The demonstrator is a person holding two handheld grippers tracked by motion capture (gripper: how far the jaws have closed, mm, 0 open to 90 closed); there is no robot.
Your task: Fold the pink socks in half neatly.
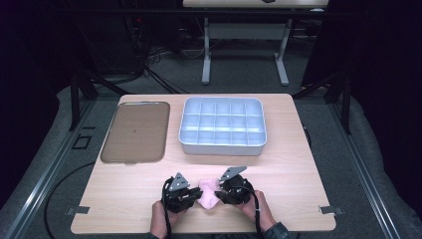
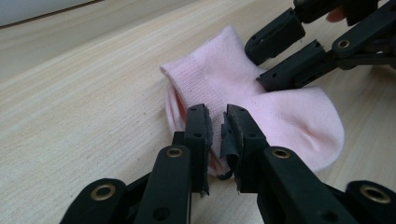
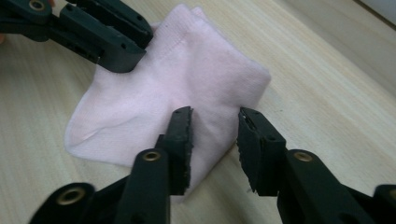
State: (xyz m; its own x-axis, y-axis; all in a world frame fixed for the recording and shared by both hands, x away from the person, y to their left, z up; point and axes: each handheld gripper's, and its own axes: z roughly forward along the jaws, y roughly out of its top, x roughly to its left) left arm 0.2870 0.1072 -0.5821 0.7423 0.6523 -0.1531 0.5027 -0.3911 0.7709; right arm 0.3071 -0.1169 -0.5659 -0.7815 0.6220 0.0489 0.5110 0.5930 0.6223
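One pink sock [image 1: 209, 193] lies at the lower middle of the frame. Two grippers flank it: the left gripper [image 1: 195, 193] and the right gripper [image 1: 219, 189], each with two jaws. One flat brown tray [image 1: 136, 131] sits at the centre left. One white compartment box [image 1: 222, 126] sits at the centre. One wooden bench [image 1: 288, 164] carries them all.
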